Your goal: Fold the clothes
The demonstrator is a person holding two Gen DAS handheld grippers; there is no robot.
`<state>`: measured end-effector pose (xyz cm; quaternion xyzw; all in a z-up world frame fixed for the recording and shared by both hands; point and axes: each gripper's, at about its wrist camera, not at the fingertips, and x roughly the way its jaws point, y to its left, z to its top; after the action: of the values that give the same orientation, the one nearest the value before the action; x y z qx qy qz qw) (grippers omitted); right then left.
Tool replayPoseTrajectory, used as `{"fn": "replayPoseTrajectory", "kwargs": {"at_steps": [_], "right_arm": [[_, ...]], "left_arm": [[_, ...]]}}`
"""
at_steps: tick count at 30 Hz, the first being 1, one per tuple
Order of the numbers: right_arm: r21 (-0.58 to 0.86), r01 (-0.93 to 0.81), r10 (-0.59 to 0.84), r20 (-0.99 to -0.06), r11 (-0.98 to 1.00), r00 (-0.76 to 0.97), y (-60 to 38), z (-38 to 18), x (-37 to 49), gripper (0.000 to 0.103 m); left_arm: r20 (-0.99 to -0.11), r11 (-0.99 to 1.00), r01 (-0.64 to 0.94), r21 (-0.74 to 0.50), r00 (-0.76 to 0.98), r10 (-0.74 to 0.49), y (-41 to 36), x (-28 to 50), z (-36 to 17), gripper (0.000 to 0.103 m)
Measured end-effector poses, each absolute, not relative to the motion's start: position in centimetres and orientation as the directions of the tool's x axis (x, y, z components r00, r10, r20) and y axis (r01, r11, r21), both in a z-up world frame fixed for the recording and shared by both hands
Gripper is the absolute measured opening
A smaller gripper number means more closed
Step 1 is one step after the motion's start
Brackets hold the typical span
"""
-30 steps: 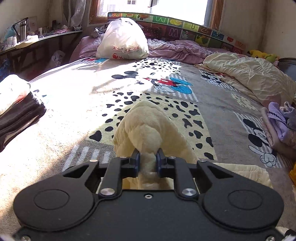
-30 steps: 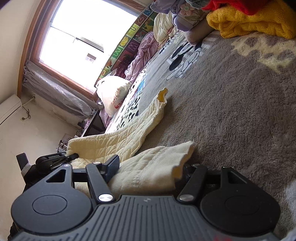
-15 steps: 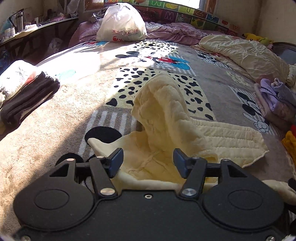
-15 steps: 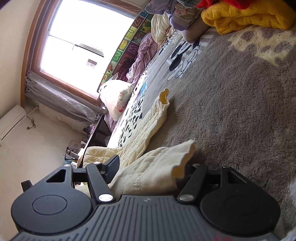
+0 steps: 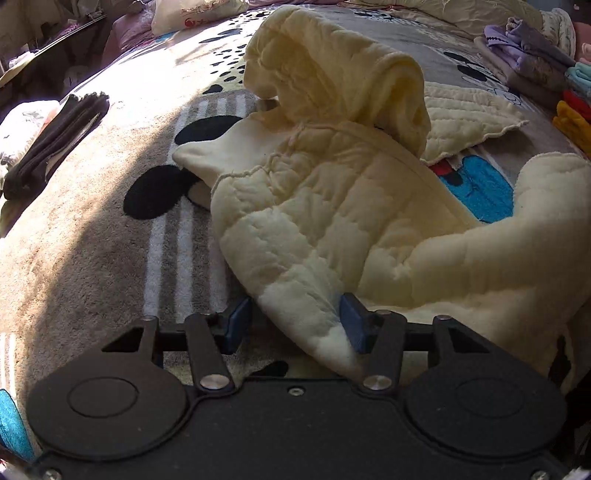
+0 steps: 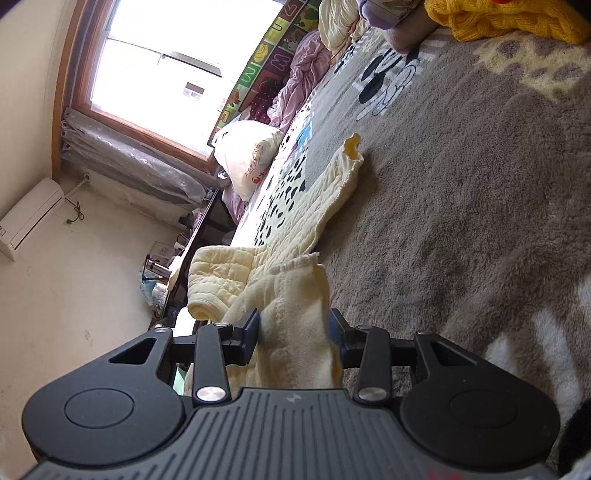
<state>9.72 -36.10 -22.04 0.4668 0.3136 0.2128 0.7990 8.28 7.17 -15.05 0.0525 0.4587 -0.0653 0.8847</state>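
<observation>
A pale yellow quilted garment (image 5: 325, 192) lies crumpled on the patterned bed blanket (image 5: 74, 236). My left gripper (image 5: 293, 325) is open, low over the blanket, with a sleeve end of the garment lying between its fingers. In the right wrist view the same garment (image 6: 295, 229) stretches away across the grey blanket (image 6: 480, 206). My right gripper (image 6: 293, 336) has its jaws partly apart with a fold of the garment between them; a firm grip does not show.
A dark folded stack (image 5: 55, 136) lies at the left of the bed. Folded purple, teal, red and yellow clothes (image 5: 535, 55) sit at the right. A white plastic bag (image 6: 247, 155) and pink bedding (image 6: 299, 77) lie near the window. A yellow knit (image 6: 509, 18) lies ahead right.
My left gripper opened, let go of the raised garment and dropped down close to it. The garment slumped onto the bed. My right gripper's jaws narrowed around the fold.
</observation>
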Motion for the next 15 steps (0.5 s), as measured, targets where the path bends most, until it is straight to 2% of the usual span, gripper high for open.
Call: {"fn": "replayPoseTrajectory", "kwargs": {"at_steps": [4,9,13,15], "right_arm": [[0.87,-0.04,0.671,-0.35,0.492,0.654,-34.9,-22.3,9.0,0.043],[0.86,-0.115,0.728,-0.341,0.497,0.594,-33.6,-21.5,7.9,0.042],[0.872,-0.148,0.725,-0.282,0.468,0.628,-34.0,-20.5,6.8,0.018],[0.881,-0.159,0.716,-0.244,0.446,0.654,-34.7,-20.0,6.4,0.015]], "left_arm": [[-0.815,0.987,0.159,0.012,0.573,-0.083,7.3,7.7,-14.2,0.052],[-0.815,0.99,0.116,-0.086,0.564,-0.137,7.8,7.4,-14.3,0.052],[-0.805,0.983,0.106,-0.147,0.565,-0.181,7.7,7.1,-14.5,0.051],[-0.795,0.975,0.113,-0.19,0.565,-0.22,7.4,6.9,-14.3,0.042]]}}
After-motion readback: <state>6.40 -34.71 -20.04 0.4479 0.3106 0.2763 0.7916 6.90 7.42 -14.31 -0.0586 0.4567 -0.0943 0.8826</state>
